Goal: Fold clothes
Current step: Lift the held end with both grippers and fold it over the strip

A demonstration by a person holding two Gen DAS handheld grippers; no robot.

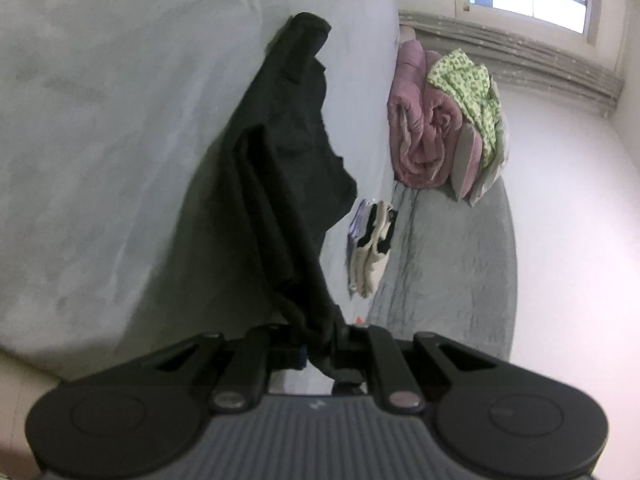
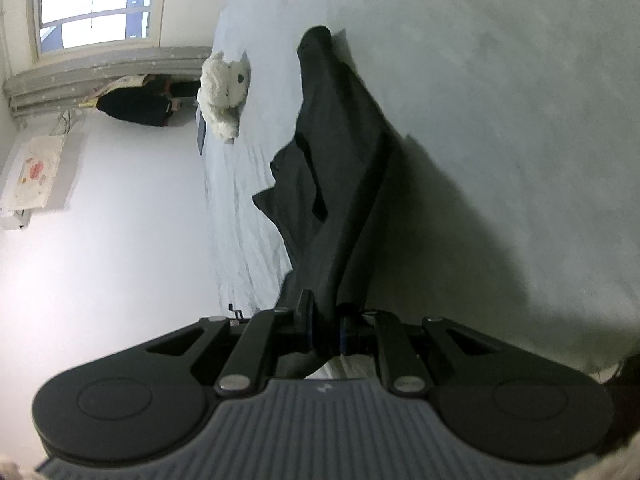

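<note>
A black garment [image 1: 288,152] hangs stretched above the pale grey bed sheet [image 1: 100,120], held at two corners. My left gripper [image 1: 320,342] is shut on one bunched edge of it, the cloth pinched between the fingers. In the right wrist view the same black garment [image 2: 340,160] runs away from my right gripper [image 2: 326,330], which is shut on its near edge. The far end of the cloth touches the sheet [image 2: 500,100]. Both views are rolled on their side.
A rolled pink quilt [image 1: 424,120] with a green patterned cloth [image 1: 468,88] lies at the bed's edge. A small stack of folded clothes [image 1: 372,248] sits nearer. A white plush toy [image 2: 224,92] rests on the bed. A window [image 2: 92,0] is behind.
</note>
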